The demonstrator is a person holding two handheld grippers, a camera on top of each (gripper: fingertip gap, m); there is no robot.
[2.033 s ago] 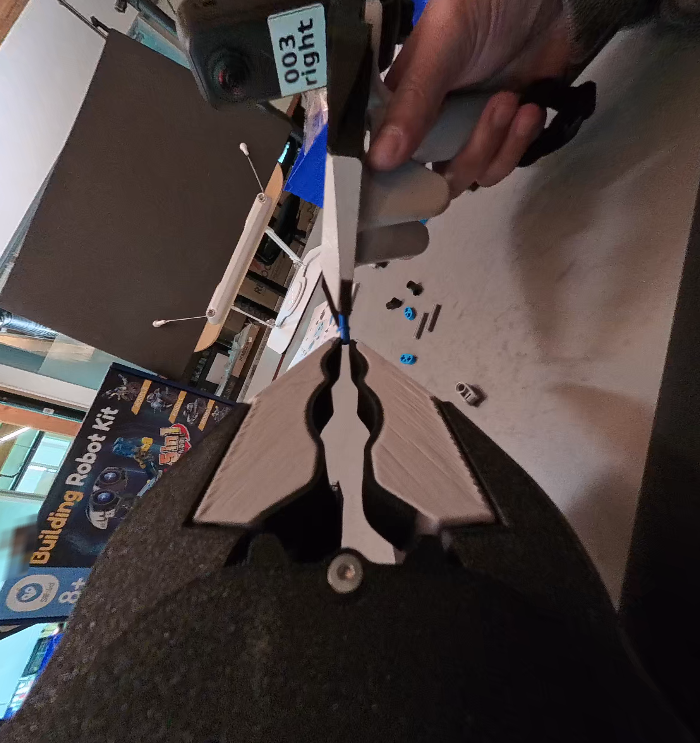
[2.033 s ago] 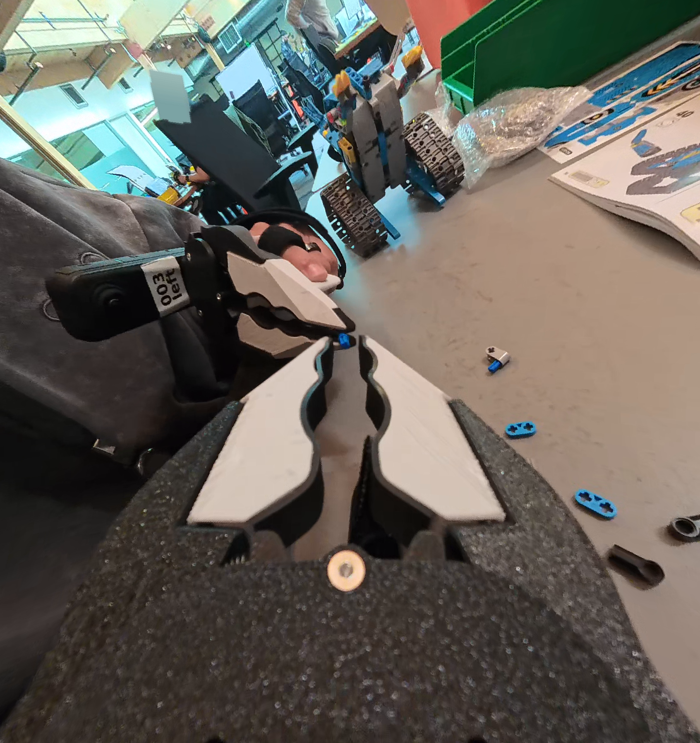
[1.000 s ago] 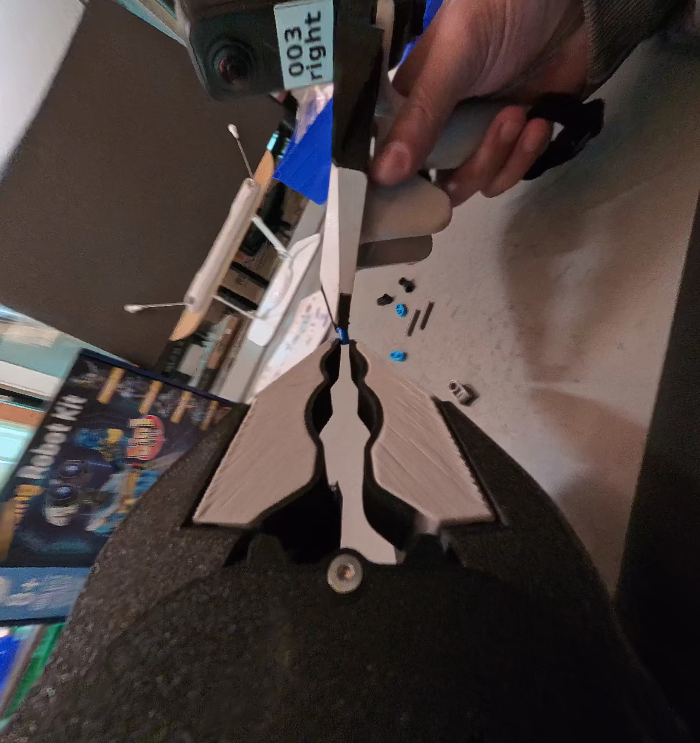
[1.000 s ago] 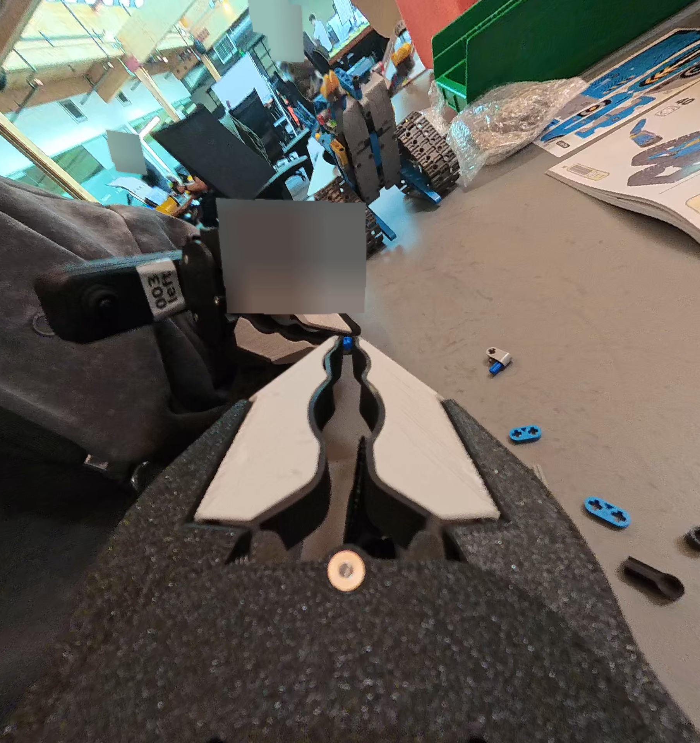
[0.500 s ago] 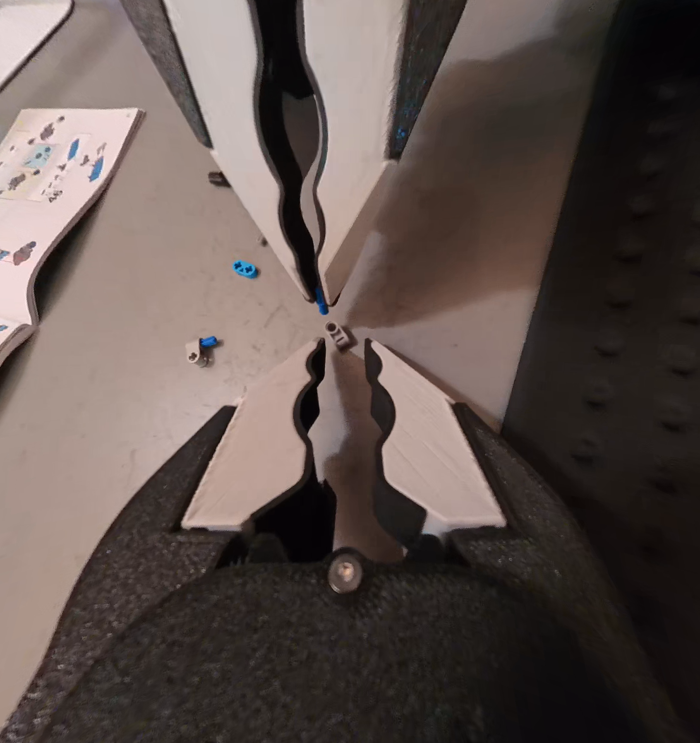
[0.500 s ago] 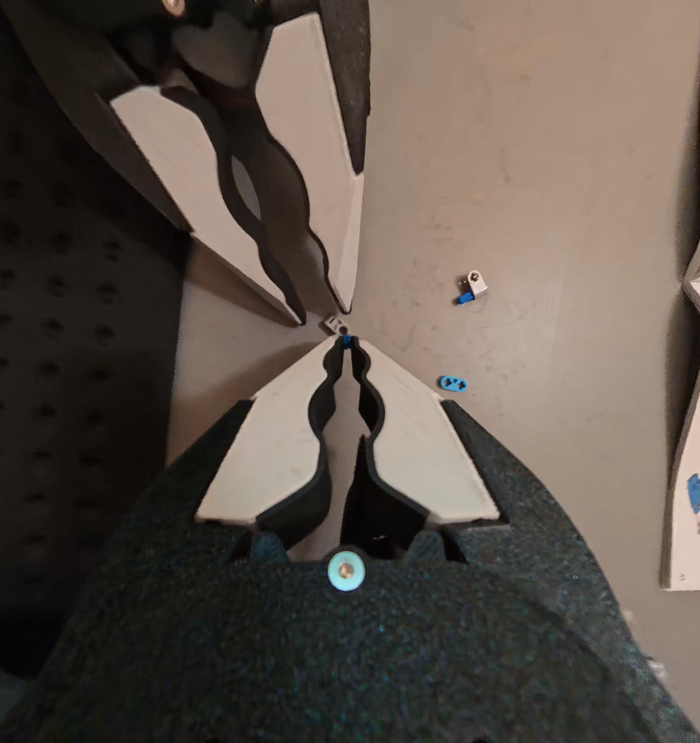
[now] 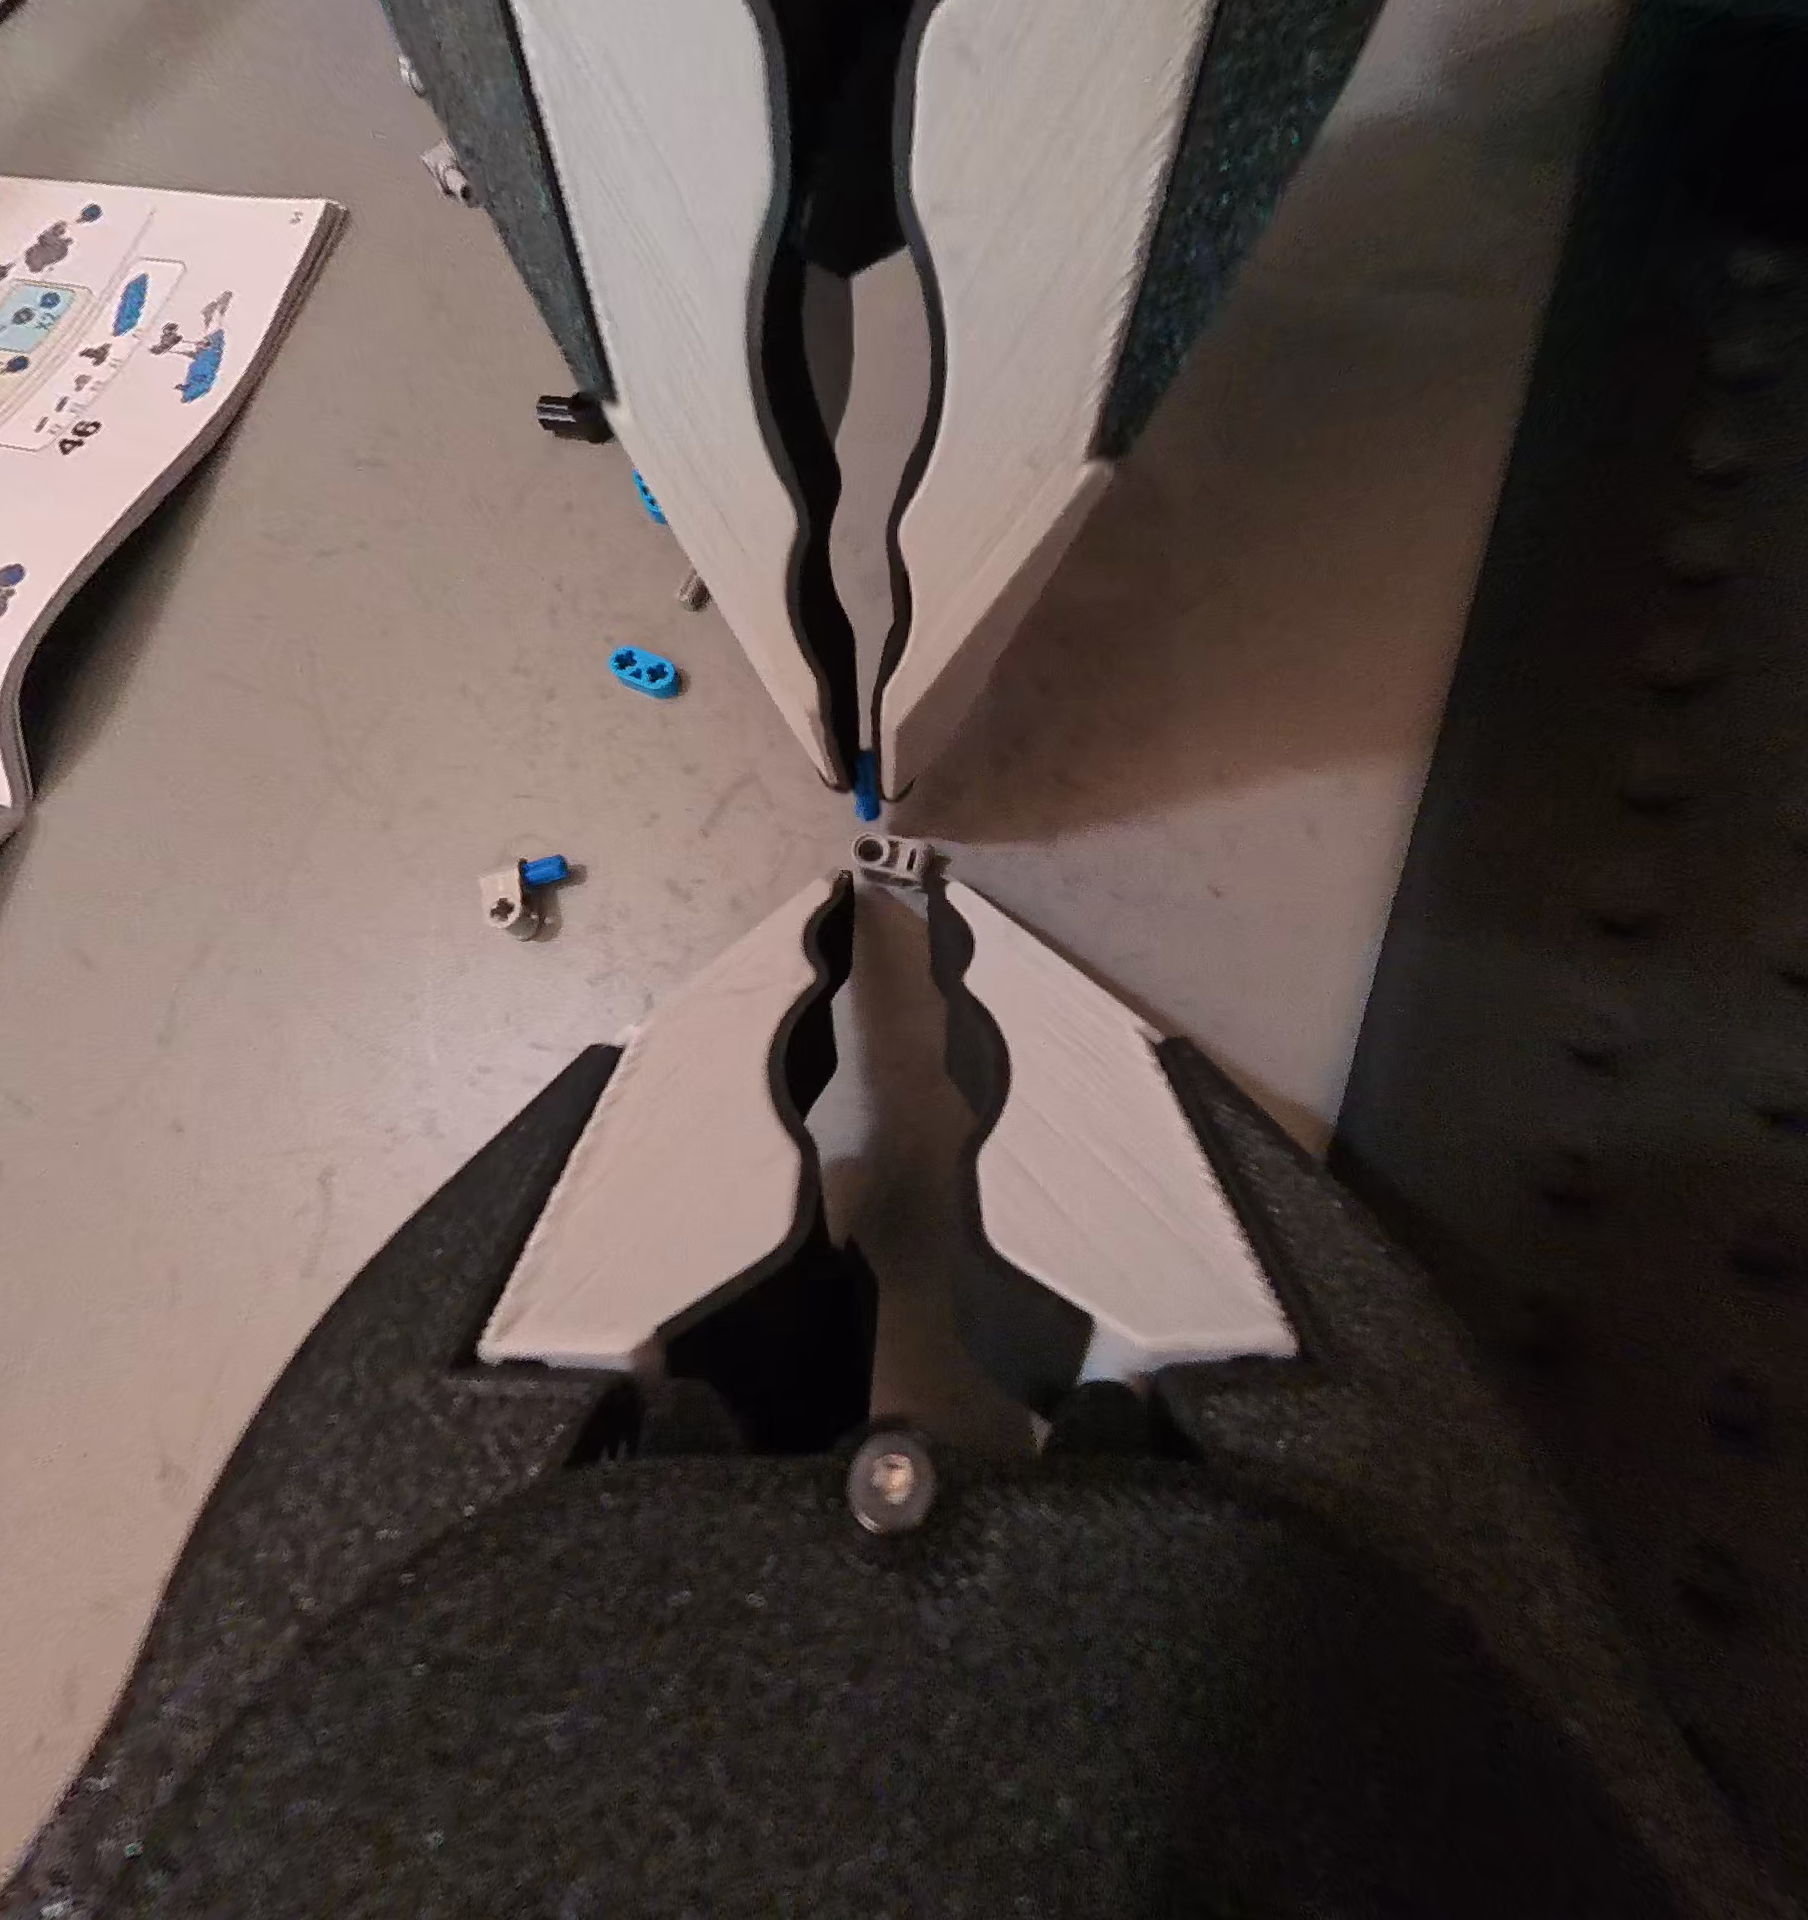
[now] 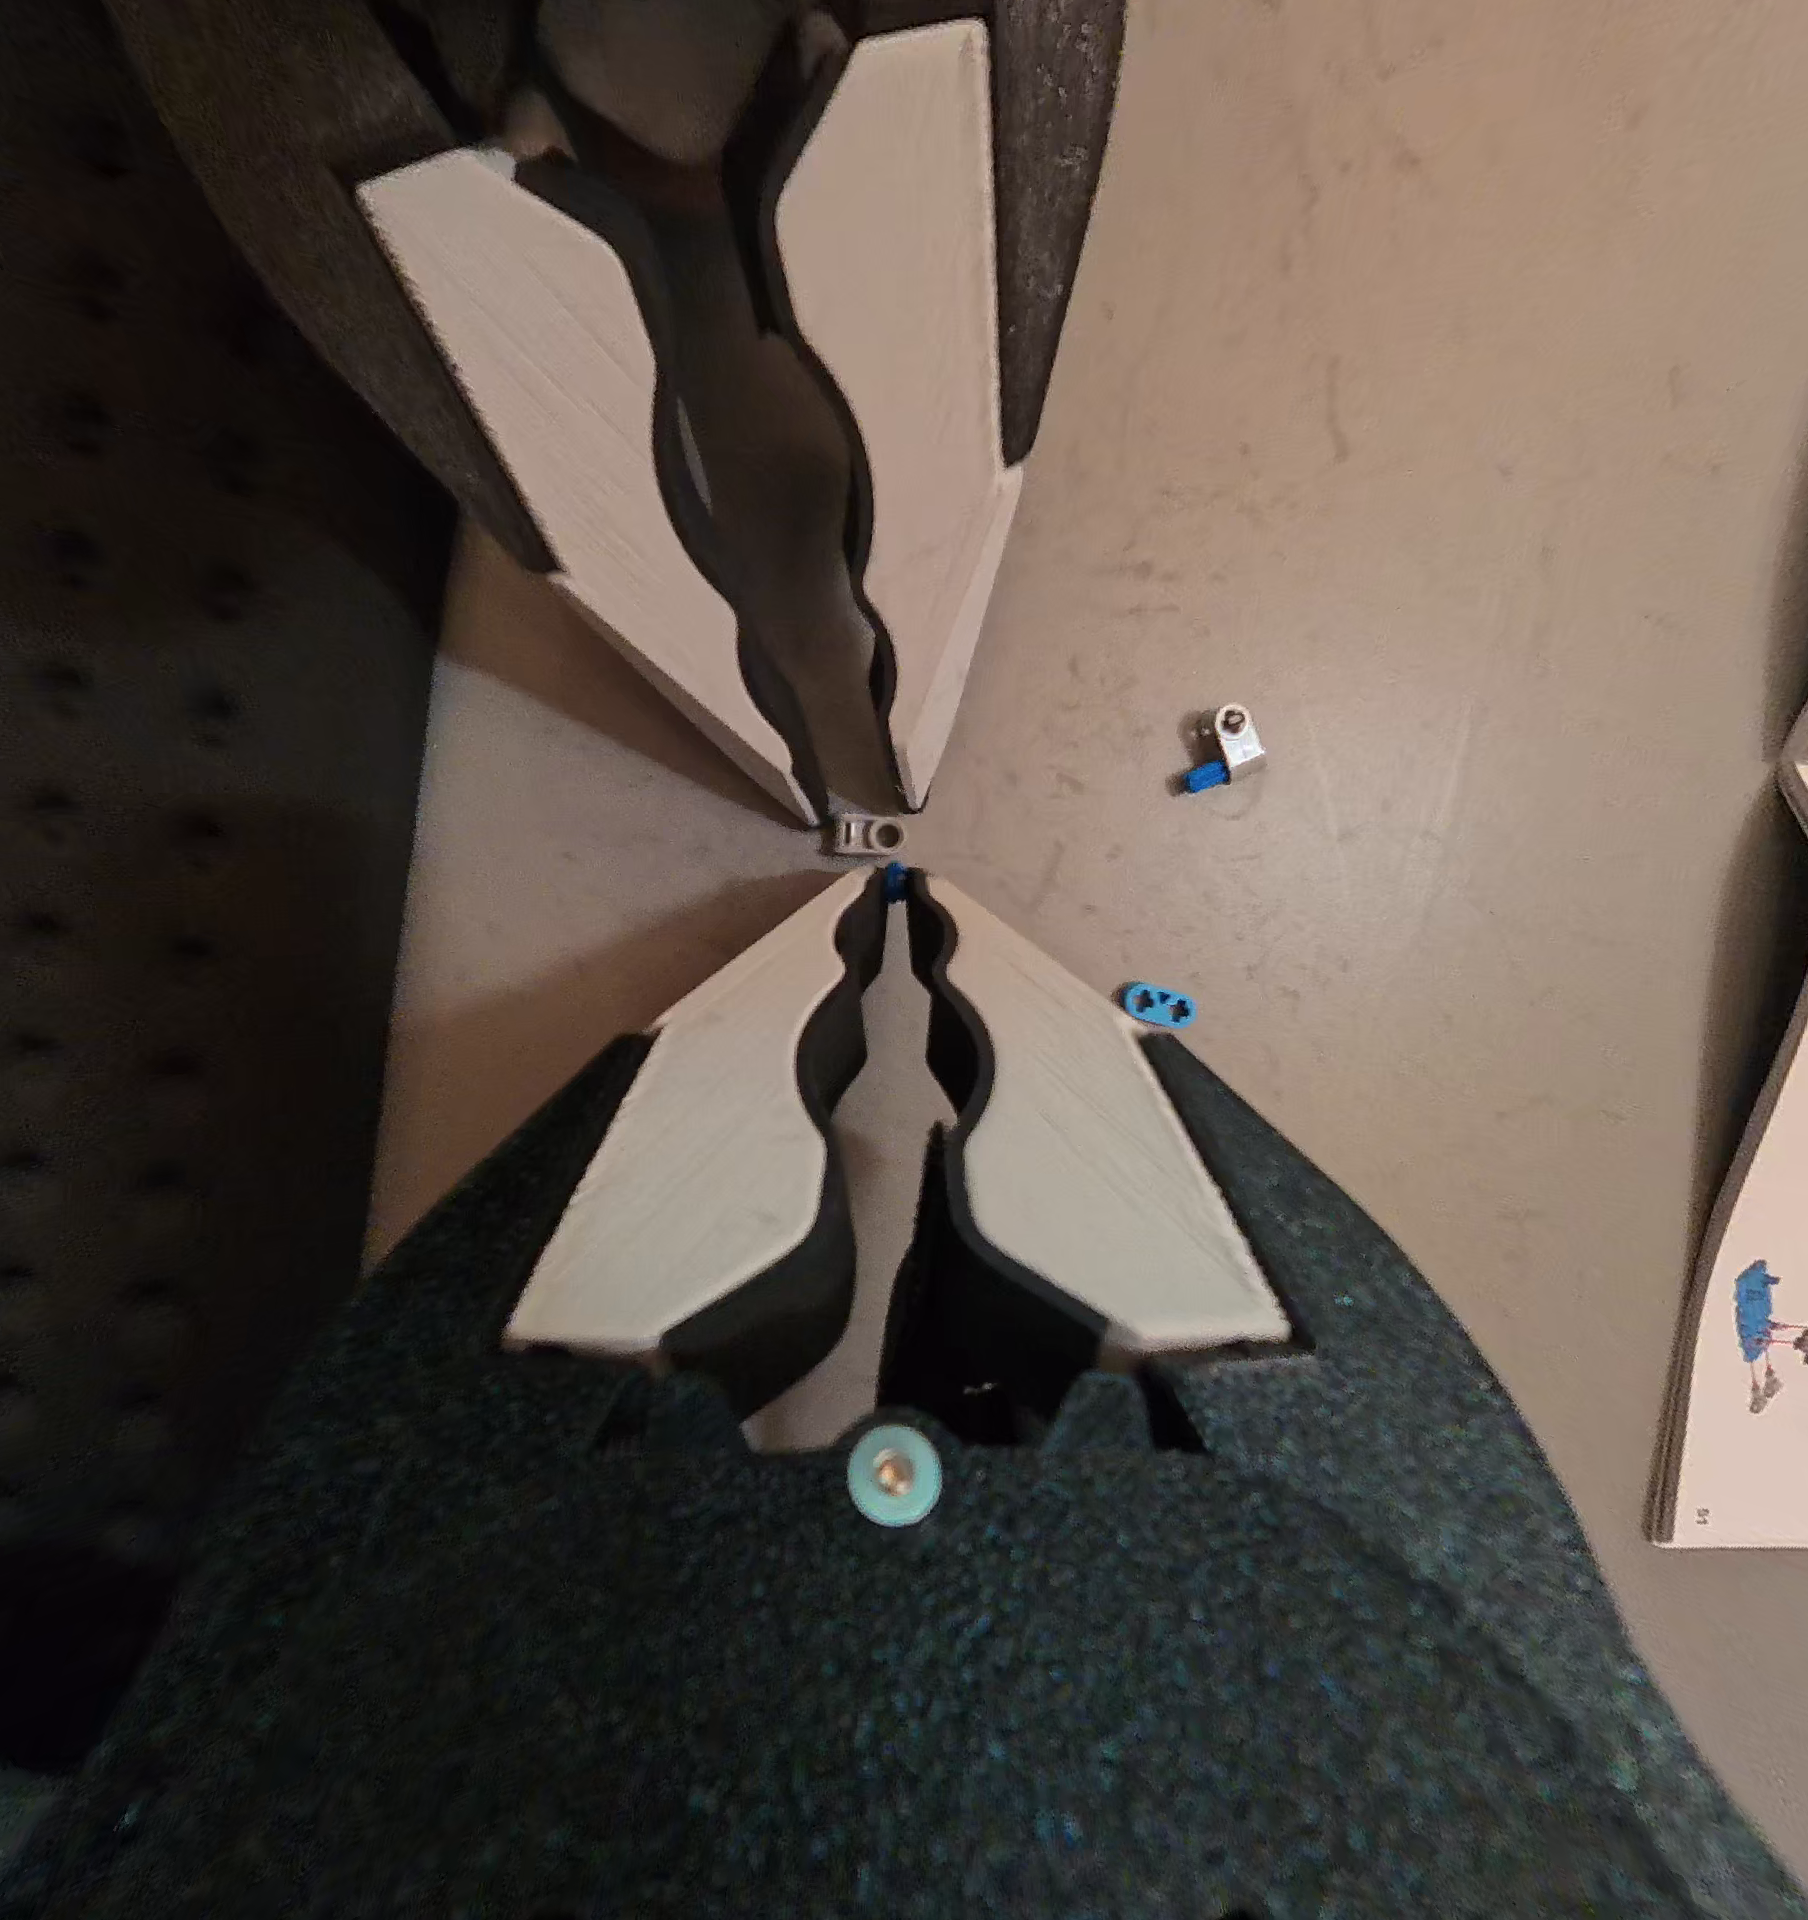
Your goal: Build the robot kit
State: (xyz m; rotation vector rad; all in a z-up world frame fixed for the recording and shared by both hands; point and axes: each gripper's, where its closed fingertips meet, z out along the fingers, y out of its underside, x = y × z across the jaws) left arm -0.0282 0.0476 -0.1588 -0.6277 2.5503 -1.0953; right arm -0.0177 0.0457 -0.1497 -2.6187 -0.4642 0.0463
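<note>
My right gripper [image 8: 894,879] is shut on a small blue pin [image 8: 892,881] that sticks out of its tips. In the left wrist view it comes down from the top [image 7: 862,781] with the pin [image 7: 865,798] pointing at a small grey connector [image 7: 892,858]. My left gripper [image 7: 892,883] has its jaws closed to the connector's width, one tip at each end of it, low over the grey table [image 7: 256,1039]. In the right wrist view the left gripper [image 8: 864,816] holds the connector [image 8: 865,833] just beyond the pin. The pin and connector are a small gap apart.
A second grey connector with a blue pin in it [image 7: 526,894] [image 8: 1227,758] and a blue two-hole link [image 7: 642,667] [image 8: 1158,1004] lie nearby. An open instruction booklet [image 7: 79,436] [image 8: 1793,1247] lies beyond them. A dark perforated mat [image 7: 1658,831] [image 8: 152,727] borders the table. The grippers are tip to tip, or close to it.
The blue pin passed from my left gripper to my right. Both grippers then swung down to the table, and my left jaws opened and narrowed onto the grey connector.
</note>
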